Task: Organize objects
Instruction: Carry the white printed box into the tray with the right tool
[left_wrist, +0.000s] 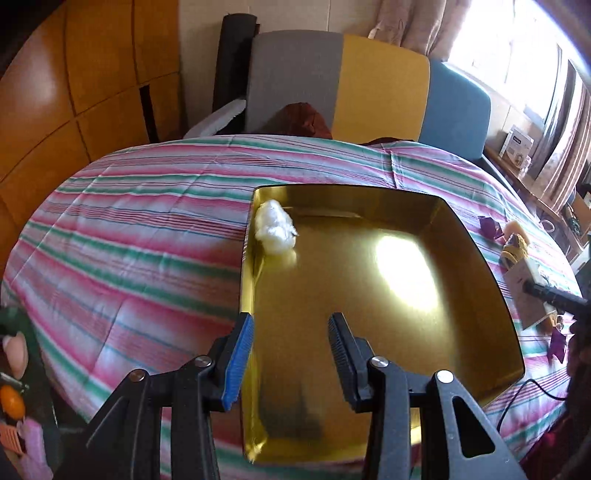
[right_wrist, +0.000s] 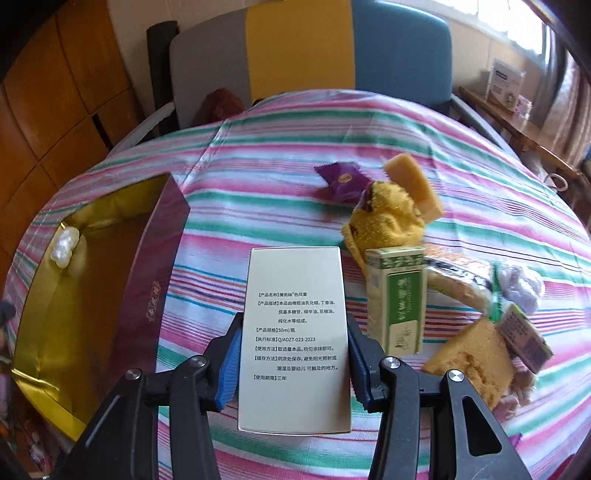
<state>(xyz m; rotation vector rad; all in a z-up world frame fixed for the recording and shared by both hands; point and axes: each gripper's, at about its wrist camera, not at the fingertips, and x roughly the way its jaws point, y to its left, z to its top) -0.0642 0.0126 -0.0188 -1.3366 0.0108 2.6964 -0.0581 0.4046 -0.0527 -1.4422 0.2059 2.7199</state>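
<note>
Nearest in the right wrist view, the right gripper (right_wrist: 291, 363) grips a white carton (right_wrist: 293, 332) printed with black text, its blue pads pressed against both long sides. Just right of that carton stands a green-and-white box (right_wrist: 397, 299), with a tan sponge block (right_wrist: 471, 363) near right and a white wad (right_wrist: 524, 290) beyond it. Farther off lies a yellow knitted piece (right_wrist: 386, 218), touching a second tan sponge (right_wrist: 413, 184), and left of those a purple sachet (right_wrist: 341, 181). All rest on the striped cloth (right_wrist: 258, 206).

In the left wrist view, the left gripper (left_wrist: 291, 354) hangs over the near part of the gold tray (left_wrist: 480, 288), fingers parted with nothing between them. Only a white cotton ball (left_wrist: 275, 227) lies in the tray, in its far left corner. Beyond the table stands a chair back (left_wrist: 369, 85) in grey, yellow and blue.
</note>
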